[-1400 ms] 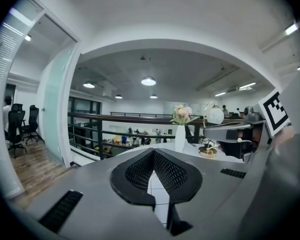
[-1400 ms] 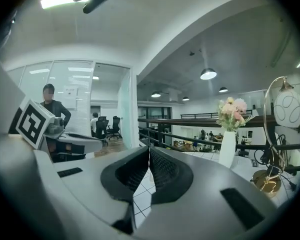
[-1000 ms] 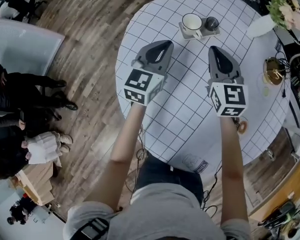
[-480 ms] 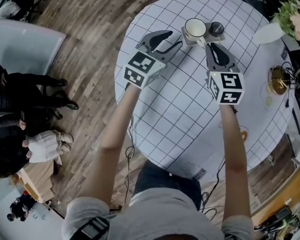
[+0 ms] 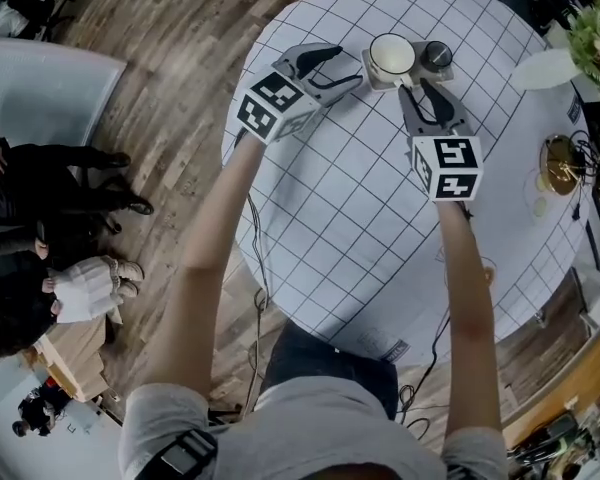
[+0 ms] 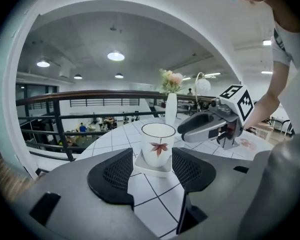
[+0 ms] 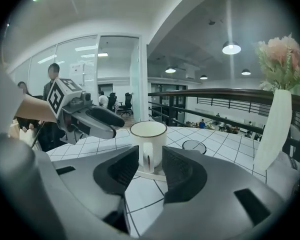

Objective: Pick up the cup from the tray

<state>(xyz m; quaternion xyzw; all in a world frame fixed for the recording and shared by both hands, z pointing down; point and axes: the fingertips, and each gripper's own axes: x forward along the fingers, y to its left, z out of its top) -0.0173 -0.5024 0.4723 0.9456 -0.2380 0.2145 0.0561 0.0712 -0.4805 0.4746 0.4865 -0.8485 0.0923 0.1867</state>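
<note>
A white cup [image 5: 391,56] with a red leaf print stands on a small white tray [image 5: 417,69] at the far side of the round gridded table [image 5: 360,198]. My left gripper [image 5: 348,65] points at the cup from the left, jaws open and just opening, tips short of it. In the left gripper view the cup [image 6: 157,144] and tray [image 6: 152,170] stand just ahead of the left gripper [image 6: 152,160]. My right gripper [image 5: 422,90] sits at the tray's near edge, open, its jaws just opened. In the right gripper view the cup [image 7: 148,144], handle toward me, stands beyond the right gripper [image 7: 150,166].
A small dark glass [image 5: 437,54] shares the tray beside the cup. A white vase with flowers [image 5: 545,68] and a brass object [image 5: 560,163] stand at the table's right. People stand on the wooden floor at the far left [image 5: 40,198].
Both grippers have moved forward across the table to the tray. Both sets of jaws, shut a second ago, now stand apart.
</note>
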